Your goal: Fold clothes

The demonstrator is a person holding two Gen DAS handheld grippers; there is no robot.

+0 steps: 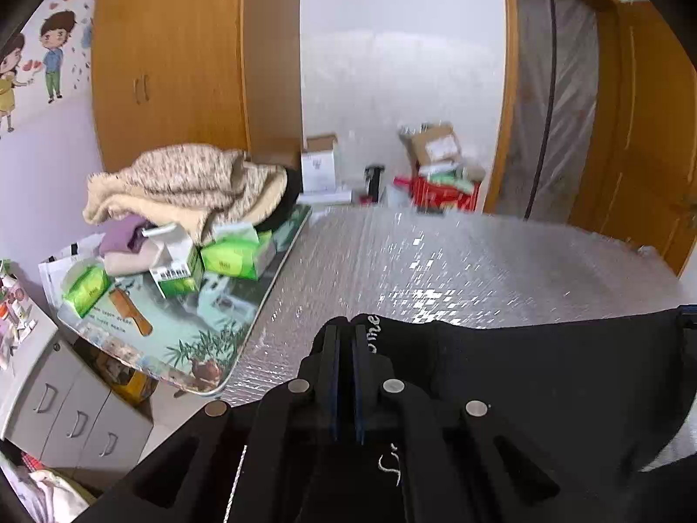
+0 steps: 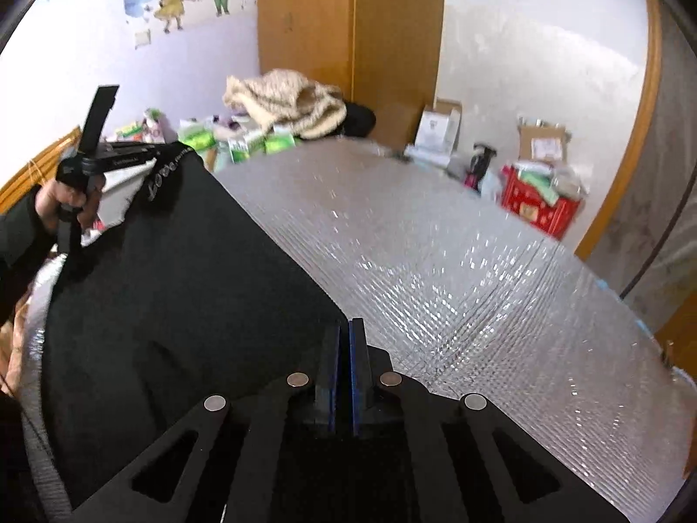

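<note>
I see a pale lilac wall (image 1: 48, 161) with a cartoon sticker of 2 children (image 1: 30, 61), and a tall orange-brown wooden wardrobe (image 1: 174, 65) beside it. A plain white wall (image 1: 400, 65) runs to a wooden door frame (image 1: 507, 87) hung with translucent plastic sheeting (image 1: 562, 100). A silvery quilted sheet (image 1: 435, 261) covers the work surface, catching daylight glints. To its left a glass-topped table (image 1: 196, 335) stands above a grey cabinet with 3 handles (image 1: 74, 418). Cardboard boxes (image 1: 435, 144) and a red crate (image 1: 444, 194) sit along the white wall.

Black garment (image 2: 174, 283) with white lettering, silver quilted table cover (image 2: 435, 261), green tissue packs (image 1: 237, 255).
</note>
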